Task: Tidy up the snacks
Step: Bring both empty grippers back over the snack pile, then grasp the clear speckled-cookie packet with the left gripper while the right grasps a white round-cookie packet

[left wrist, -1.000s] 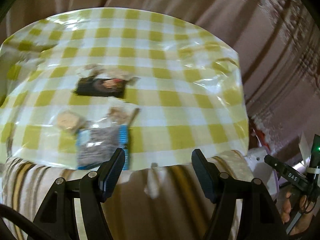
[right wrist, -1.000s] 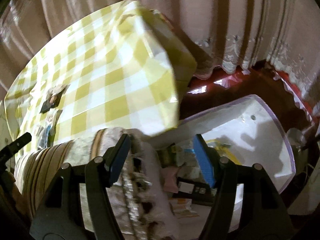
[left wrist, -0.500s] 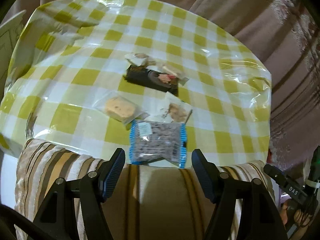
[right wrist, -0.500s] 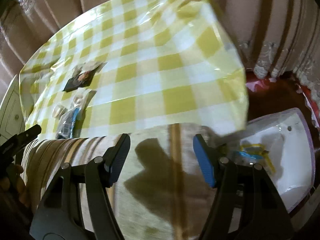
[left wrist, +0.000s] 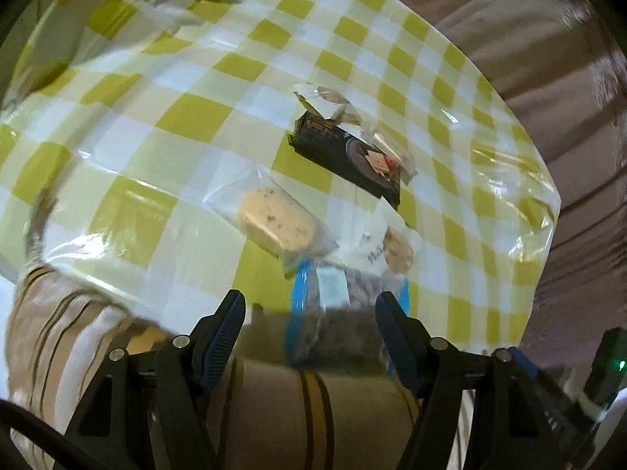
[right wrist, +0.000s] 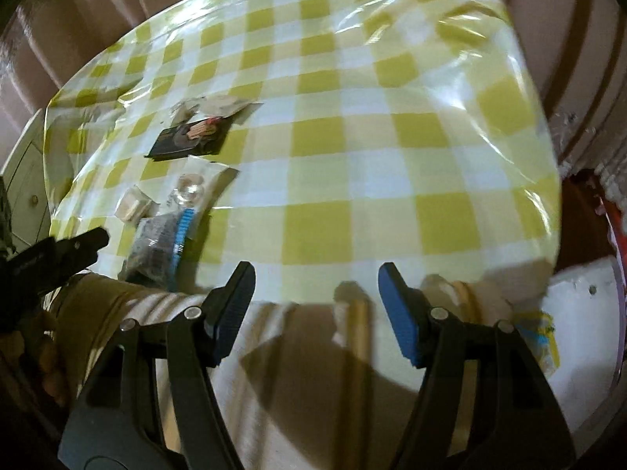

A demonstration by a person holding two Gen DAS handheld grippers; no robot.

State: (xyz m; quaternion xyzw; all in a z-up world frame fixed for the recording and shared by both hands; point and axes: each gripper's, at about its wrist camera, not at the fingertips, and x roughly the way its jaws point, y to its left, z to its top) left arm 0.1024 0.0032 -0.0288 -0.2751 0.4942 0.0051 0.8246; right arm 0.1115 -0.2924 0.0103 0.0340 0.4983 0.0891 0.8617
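Several snack packs lie on a yellow-checked table (left wrist: 188, 117). A blue-edged pack of dark snacks (left wrist: 345, 313) lies at the near edge, a clear-wrapped pale cake (left wrist: 274, 223) to its left, a small cookie pack (left wrist: 395, 246) behind it, and a black biscuit box (left wrist: 345, 156) farther back. My left gripper (left wrist: 309, 329) is open and empty, just before the blue-edged pack. My right gripper (right wrist: 315, 305) is open and empty at the table's near edge, right of the snacks (right wrist: 164, 235).
A striped cloth (left wrist: 78, 337) hangs over the table's near edge. A white bin (right wrist: 580, 333) holding snack packs stands low at the right of the table. Curtains (left wrist: 548, 58) hang behind. The left gripper's body (right wrist: 47, 262) shows at the left in the right wrist view.
Both grippers have risen and swung toward the table top. The left one has closed in on the snack pile; the right one turned left, away from the white bin.
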